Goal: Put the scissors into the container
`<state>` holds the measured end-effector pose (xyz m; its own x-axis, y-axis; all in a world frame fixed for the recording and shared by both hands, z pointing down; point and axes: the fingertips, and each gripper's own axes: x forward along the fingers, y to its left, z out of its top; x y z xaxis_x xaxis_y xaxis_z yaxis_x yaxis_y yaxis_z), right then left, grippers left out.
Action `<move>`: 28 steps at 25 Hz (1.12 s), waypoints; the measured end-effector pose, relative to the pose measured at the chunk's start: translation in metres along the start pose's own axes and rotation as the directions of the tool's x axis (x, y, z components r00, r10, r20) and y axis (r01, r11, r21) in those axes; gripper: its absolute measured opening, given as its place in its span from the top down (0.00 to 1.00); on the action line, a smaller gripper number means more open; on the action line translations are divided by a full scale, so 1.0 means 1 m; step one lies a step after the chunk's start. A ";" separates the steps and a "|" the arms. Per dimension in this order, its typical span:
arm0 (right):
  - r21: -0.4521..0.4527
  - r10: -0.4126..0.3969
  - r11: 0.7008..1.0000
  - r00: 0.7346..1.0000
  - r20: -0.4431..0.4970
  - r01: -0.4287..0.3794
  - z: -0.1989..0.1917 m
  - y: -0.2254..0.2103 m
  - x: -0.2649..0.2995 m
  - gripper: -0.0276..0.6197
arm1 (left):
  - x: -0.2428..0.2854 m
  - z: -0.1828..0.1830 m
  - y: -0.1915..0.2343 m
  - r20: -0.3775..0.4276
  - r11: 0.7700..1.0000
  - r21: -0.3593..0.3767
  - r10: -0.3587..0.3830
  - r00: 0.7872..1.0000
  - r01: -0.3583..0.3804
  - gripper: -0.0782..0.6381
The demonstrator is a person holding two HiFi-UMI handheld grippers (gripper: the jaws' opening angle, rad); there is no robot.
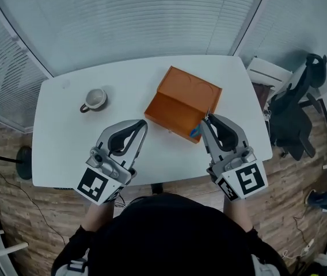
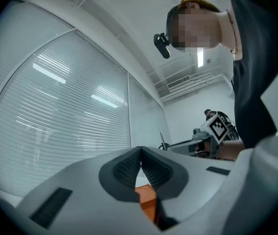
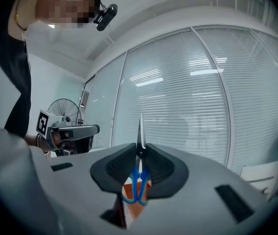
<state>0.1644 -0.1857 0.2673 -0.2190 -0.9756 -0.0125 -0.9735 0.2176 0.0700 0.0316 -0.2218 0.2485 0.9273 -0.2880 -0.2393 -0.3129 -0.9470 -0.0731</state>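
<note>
The blue-handled steel scissors point(image 3: 137, 185) are clamped in the right tongs point(image 3: 141, 153), long axis along the jaws with blades pointing outward, at the near right corner of the orange rectangular container point(image 1: 182, 103), while the left tongs point(image 2: 141, 153) are closed together, empty, off its near left corner.

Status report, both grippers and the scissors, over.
Left gripper shut, empty. Right gripper shut on scissors, blades pointing forward. Scissors at orange container's near corner, not in yet. Mug well clear.
</note>
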 end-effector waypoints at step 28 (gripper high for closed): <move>0.044 0.018 0.999 0.993 -0.121 -0.012 -0.041 -0.030 0.065 0.85 | 0.039 -0.060 0.054 -0.155 0.997 -0.073 0.004 0.988 -0.015 0.87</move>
<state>0.1817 -0.2567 0.3058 -0.2266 -0.9679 0.1091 -0.9727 0.2307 0.0265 0.0628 -0.2931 0.2933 0.9467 -0.3100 -0.0869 -0.3111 -0.9504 0.0009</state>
